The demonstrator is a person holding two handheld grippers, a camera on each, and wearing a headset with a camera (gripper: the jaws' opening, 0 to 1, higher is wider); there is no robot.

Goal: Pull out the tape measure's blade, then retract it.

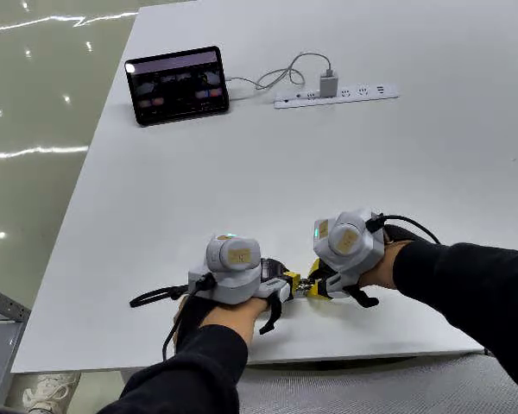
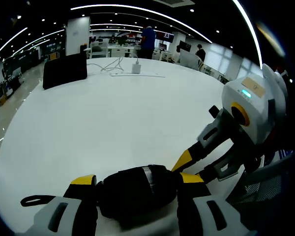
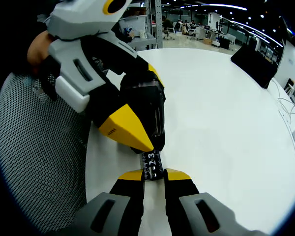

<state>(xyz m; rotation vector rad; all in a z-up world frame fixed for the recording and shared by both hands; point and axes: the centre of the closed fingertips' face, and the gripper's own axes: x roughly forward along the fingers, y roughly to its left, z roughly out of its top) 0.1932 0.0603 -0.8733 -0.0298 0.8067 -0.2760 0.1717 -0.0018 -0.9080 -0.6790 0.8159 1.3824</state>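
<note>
Working at the near edge of the white table [image 1: 328, 164], we judge the pull barely begun, so this step wants a straight, level draw along the table rather than upward. Our left tongs [image 2: 137, 181] clamp the black tape measure [image 2: 132, 196] across its case, low at the table's front edge; whether it touches the surface we cannot tell. That grip should be firm enough that the case does not swivel. Our right tongs [image 3: 154, 175] are pressed together on the blade [image 3: 151, 161], just beside the case mouth, with only a short numbered stretch showing. We should draw the right hand away slowly, with the blade flat and in line with its slot. That way it neither kinks nor slips from the pinch, and later we can feed it back under control rather than letting it snap. Counting down: one table, one tablet [image 1: 176, 84], one power strip [image 1: 337, 95] with one charger [image 1: 328, 84] plugged in, two tongs, one tape measure, one blade.
</note>
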